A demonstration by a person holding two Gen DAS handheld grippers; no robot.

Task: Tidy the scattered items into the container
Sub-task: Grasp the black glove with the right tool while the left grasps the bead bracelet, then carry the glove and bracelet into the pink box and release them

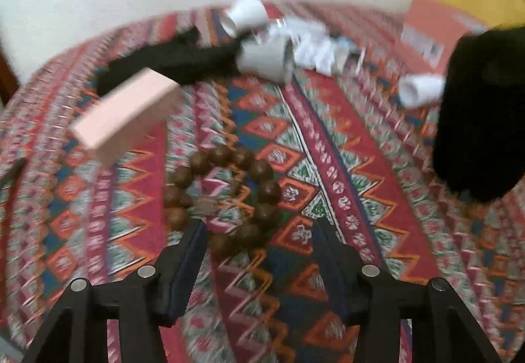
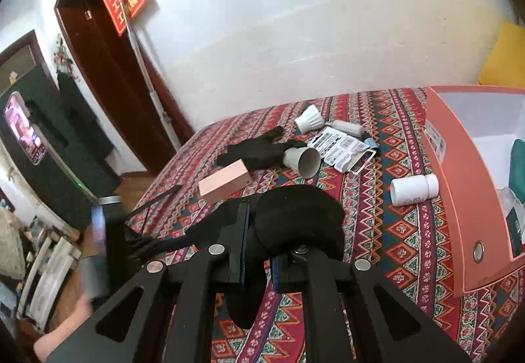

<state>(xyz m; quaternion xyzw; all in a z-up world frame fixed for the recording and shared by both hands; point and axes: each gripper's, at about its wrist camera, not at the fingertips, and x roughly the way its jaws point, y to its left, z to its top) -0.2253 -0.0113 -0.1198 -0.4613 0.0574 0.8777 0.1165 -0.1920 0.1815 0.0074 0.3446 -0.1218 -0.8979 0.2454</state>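
Scattered items lie across the patterned cloth (image 2: pixel 377 231) that covers the table, and the orange container (image 2: pixel 459 199) stands open at the right edge, where we already see a teal object and some clear packaging inside. With our right gripper (image 2: pixel 259 251) we hold a black fabric item (image 2: pixel 295 218); the jaws are nearly closed, pinching the cloth, which bulges above the fingers and hangs below them. In the left wrist view the same black fabric appears as a dark mass at the right edge, lifted off the table.

Our left gripper (image 1: pixel 259 231) has its jaws standing apart, with nothing pressed between them. Just beyond its fingertips lies a string of brown wooden beads (image 1: pixel 226 195), curled in a loose ring on the cloth; the nearest beads sit between the two tips, though we cannot tell whether they touch.

Farther off we see a pink box (image 2: pixel 224 181) lying flat, and behind it a second black cloth (image 2: pixel 252 149). Beside that cloth a grey cup (image 2: pixel 302 159) lies on its side with its mouth toward us, and a white cup (image 2: pixel 308 120) lies tipped over behind it. Blister packs (image 2: pixel 341 146) spread out to the right of the cups. A white pill bottle (image 2: pixel 413 189) lies on its side close to the container's wall.
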